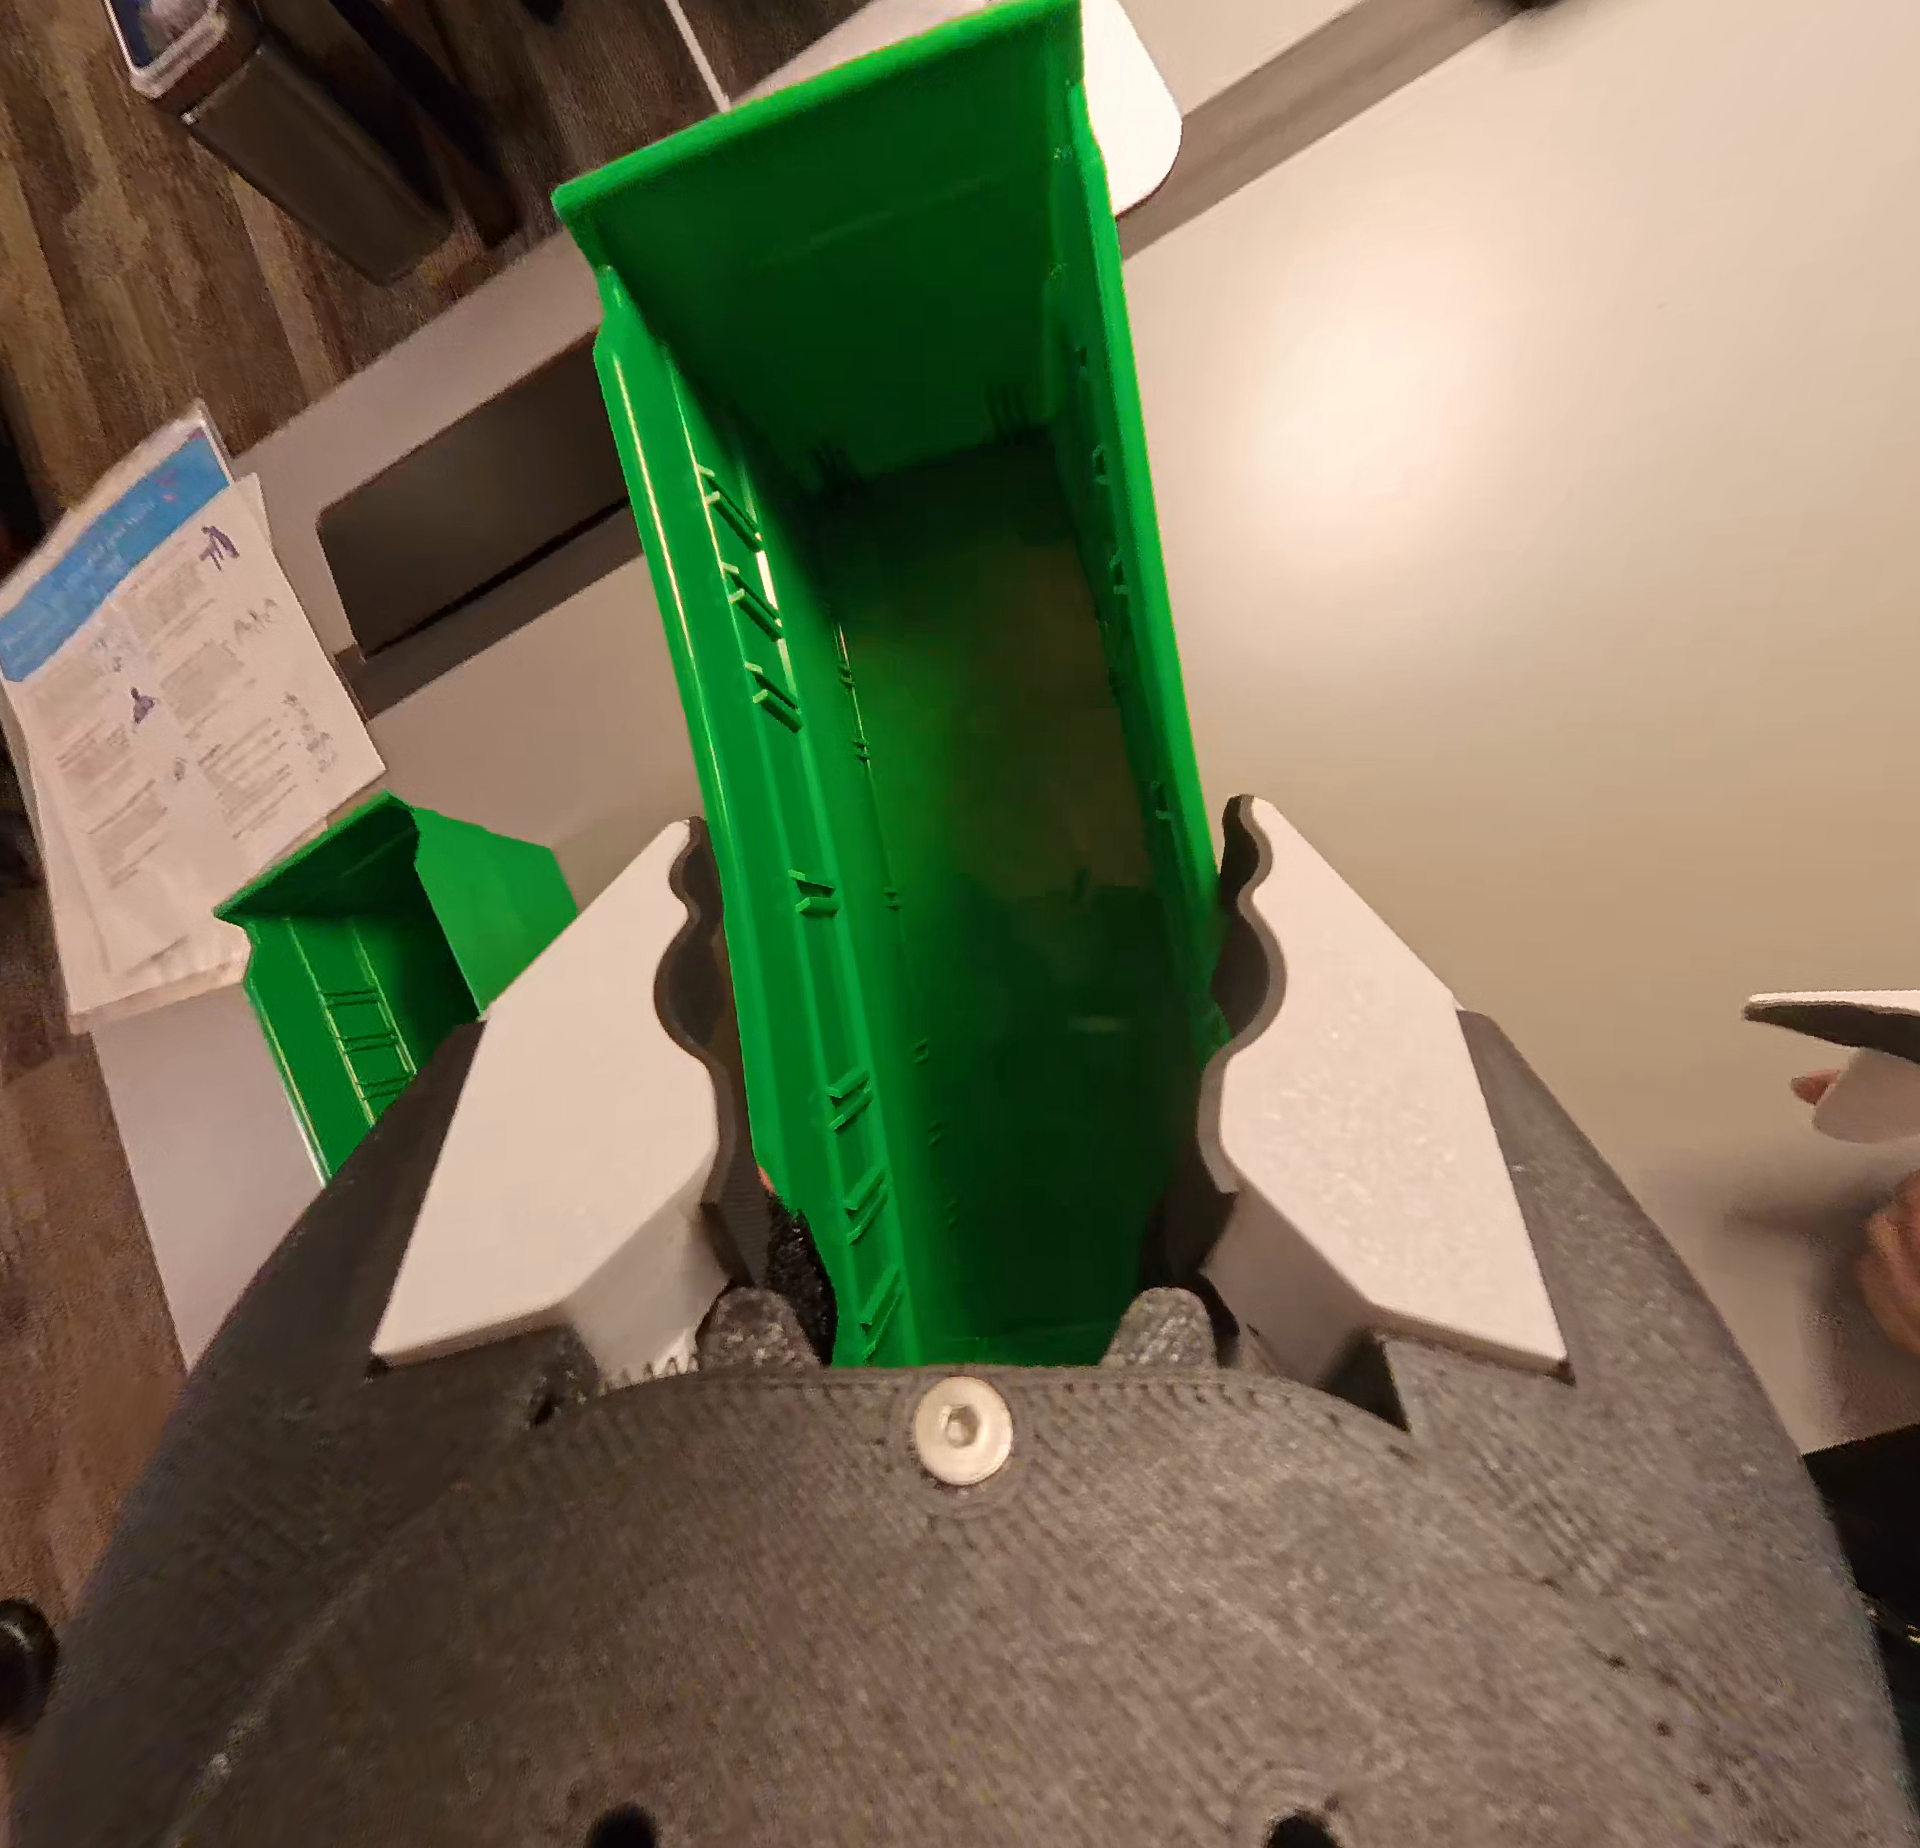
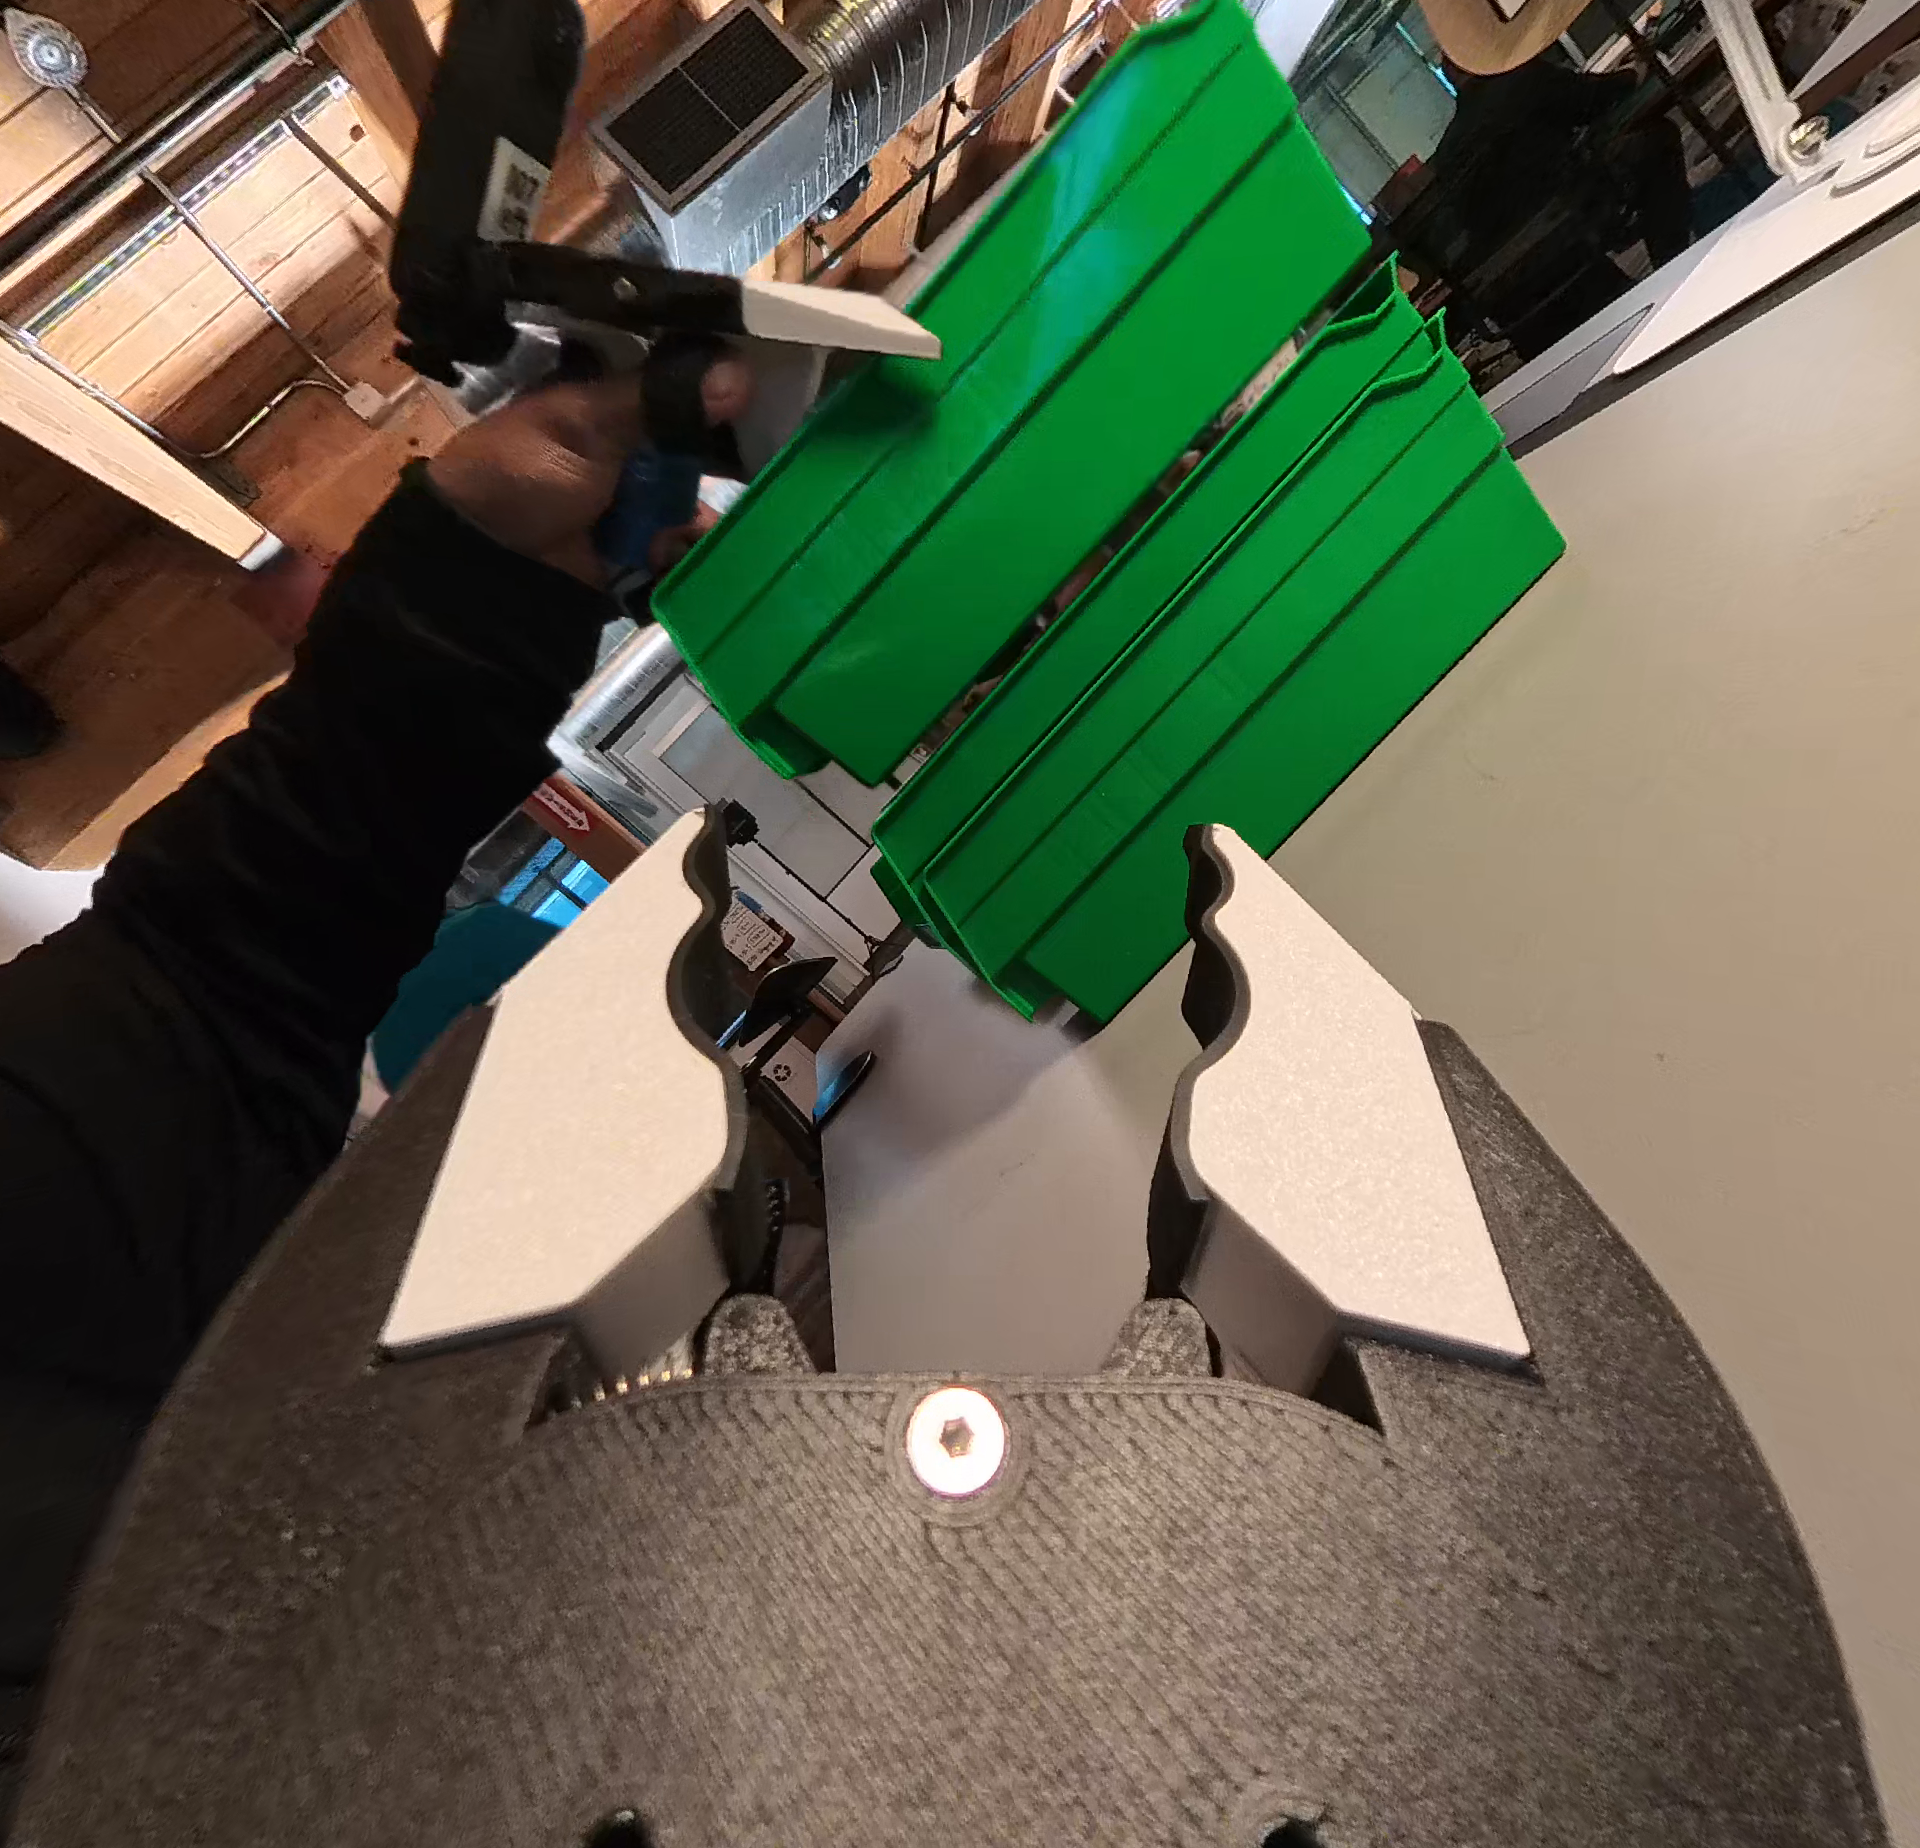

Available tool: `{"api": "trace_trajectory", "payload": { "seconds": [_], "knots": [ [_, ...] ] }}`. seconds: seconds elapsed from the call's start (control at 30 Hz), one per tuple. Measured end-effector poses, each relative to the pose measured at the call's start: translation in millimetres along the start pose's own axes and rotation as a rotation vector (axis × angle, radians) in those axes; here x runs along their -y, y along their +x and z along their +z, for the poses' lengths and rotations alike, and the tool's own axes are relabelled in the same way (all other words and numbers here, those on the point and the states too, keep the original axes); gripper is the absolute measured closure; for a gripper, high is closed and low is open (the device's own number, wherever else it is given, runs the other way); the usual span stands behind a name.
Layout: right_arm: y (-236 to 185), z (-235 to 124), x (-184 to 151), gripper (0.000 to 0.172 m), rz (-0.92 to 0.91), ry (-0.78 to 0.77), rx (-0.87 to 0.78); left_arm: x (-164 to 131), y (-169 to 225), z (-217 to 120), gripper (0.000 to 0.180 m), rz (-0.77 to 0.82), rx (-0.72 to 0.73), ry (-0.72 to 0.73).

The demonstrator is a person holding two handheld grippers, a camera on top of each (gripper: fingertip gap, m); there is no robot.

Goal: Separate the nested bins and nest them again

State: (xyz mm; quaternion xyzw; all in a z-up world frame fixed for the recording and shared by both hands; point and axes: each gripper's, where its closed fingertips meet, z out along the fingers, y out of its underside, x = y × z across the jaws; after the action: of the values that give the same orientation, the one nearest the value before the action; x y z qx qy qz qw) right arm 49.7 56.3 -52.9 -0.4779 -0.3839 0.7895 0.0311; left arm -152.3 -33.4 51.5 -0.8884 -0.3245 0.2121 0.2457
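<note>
A single green bin (image 1: 935,759) was held lengthwise between the fingers (image 1: 1340,967) of the left gripper (image 1: 961,967), with both pads pressed against its long side walls. This grasp across the narrow width kept the open top toward the wrist camera and left the far end free. In the right wrist view the held bin (image 2: 1018,396) was seen raised clear of the tabletop (image 2: 1662,863), just above the remaining nested bins (image 2: 1226,697), with a gap between them; the lift appeared intended to free it from the stack.

The nested bins rested on the tabletop, near its edge. The right gripper (image 2: 956,915) was held beside them with its fingers spread and nothing grasped, apparently positioned to steady the stack.

Printed paper sheets (image 1: 166,676) lay near the nested bins on the tabletop.
</note>
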Motion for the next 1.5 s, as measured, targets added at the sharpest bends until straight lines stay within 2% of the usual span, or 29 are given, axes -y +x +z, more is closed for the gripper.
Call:
{"api": "trace_trajectory", "payload": {
  "seconds": [0.2, 0.33, 0.53, 0.67, 1.0, 1.13, 1.3, 1.37, 1.5],
  "knots": [
    [0, -1, 1, 0.082, 0.019, 0.004, 0.011, 45, 14, -40, 0.084, 0.009, -0.013, 0.106],
    [3, -8, 7, 0.082, 0.017, 0.012, -0.006, 61, 50, -40, 0.084, 0.018, -0.088, 0.131],
    [18, -35, 31, 0.083, -0.021, 0.068, -0.088, 54, 119, 3, 0.084, 0.009, -0.231, 0.072],
    [24, -50, 44, 0.083, -0.020, 0.108, -0.114, 50, 154, 33, 0.083, 0.012, -0.276, 0.037],
    [27, -55, 49, 0.083, -0.006, 0.118, -0.117, 26, 210, 118, 0.081, -0.058, -0.294, -0.043],
    [29, -59, 53, 0.082, -0.008, 0.132, -0.125, 30, 226, 133, 0.077, -0.051, -0.251, 0.002],
    [31, -66, 59, 0.082, -0.005, 0.152, -0.128, 41, 242, 126, 0.061, -0.059, -0.271, 0.074],
    [31, -68, 61, 0.082, -0.008, 0.156, -0.131, 48, 247, 108, 0.054, -0.043, -0.307, 0.127],
    [32, -70, 62, 0.083, -0.007, 0.159, -0.134, 50, 239, 60, 0.054, -0.028, -0.368, 0.185]
  ]
}}
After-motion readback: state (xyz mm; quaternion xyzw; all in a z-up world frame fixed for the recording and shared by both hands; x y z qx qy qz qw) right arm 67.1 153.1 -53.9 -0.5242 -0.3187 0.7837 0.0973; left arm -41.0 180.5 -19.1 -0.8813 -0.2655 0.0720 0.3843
